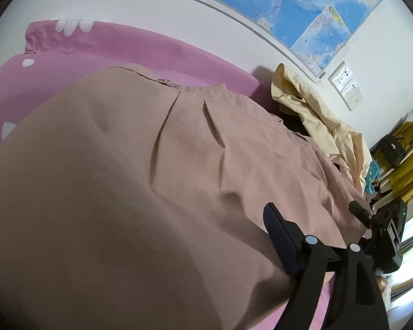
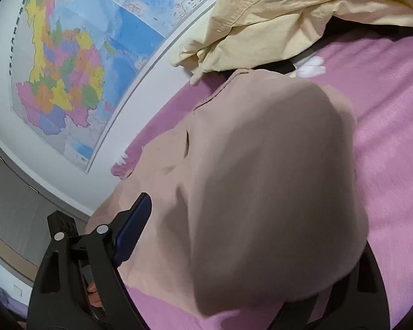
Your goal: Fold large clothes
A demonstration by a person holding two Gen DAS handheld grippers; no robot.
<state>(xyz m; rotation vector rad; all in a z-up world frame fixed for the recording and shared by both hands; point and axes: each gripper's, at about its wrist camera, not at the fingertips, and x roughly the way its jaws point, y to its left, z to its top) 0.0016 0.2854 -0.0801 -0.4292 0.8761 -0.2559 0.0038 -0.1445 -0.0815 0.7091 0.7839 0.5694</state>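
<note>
Nearest the left lens, the left gripper [image 1: 179,247] shows only one blue-padded finger [image 1: 280,242], at about 5 o'clock in its view; the other finger is hidden under a draped fold of the dusty-pink woven cotton garment [image 1: 140,181], so whether its jaws are clamped on the cloth or merely under it cannot be told. In the left view a second black gripper body, presumably the right one, sits at 4 o'clock, just past the garment's edge.

The right gripper [image 2: 234,233] is the same case: one blue-padded finger [image 2: 133,231] at 7 o'clock in its own view, and a big blurred lobe of the pink garment [image 2: 261,181] covering where the other should be. Its jaw state cannot be told either, though the cloth hanging so close to both lenses suggests each holds a lifted edge.

The garment lies on the mauve-pink bed sheet with white flower prints [image 2: 393,126]. Its long axis runs away from both grippers toward 12 o'clock, ending at a pleated waistband with a small metal snap [image 1: 164,80]. Both hands look about equally near the close edge, so the coming fold would probably carry that edge forward along this axis toward the waistband.

Beyond it, at 1 to 2 o'clock, lies a crumpled pale-yellow cotton garment [image 2: 275,22]. Farthest is the white wall with a large coloured paper map [image 2: 68,63]; its printed lettering and barcode are too small to read.
</note>
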